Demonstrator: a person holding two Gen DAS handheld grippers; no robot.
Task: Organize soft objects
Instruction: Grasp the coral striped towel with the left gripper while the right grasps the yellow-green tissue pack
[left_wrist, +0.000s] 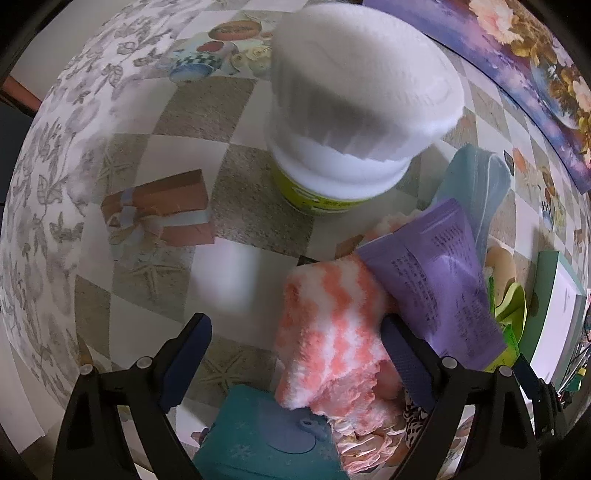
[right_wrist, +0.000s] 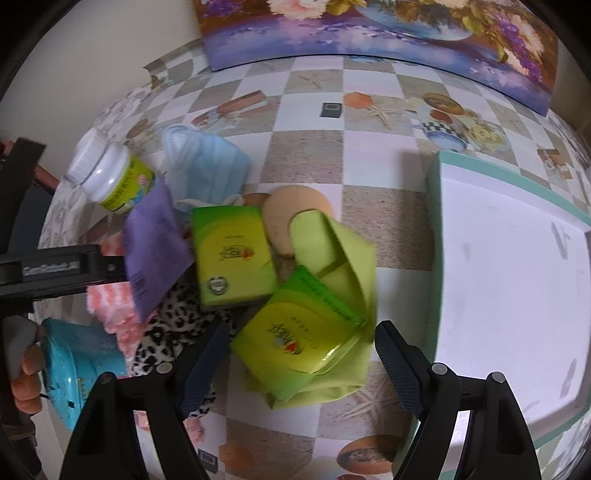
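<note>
1. Left wrist view: the left gripper (left_wrist: 295, 354) hangs with jaws apart over the pink-and-white fluffy cloth (left_wrist: 328, 332); its right finger is just beside the cloth, with no grip that I can see. Left of the cloth the checkered tablecloth (left_wrist: 207, 110) lies bare. One purple tube (left_wrist: 439, 280) leans against the cloth; its print is too small to read. One white-lidded jar (left_wrist: 354, 122) stands beyond.
2. Right wrist view: the right gripper (right_wrist: 303, 354) is spread around one of two green packets (right_wrist: 295, 328), pads clear. The white tray (right_wrist: 509, 266) lies just right of that packet.
</note>
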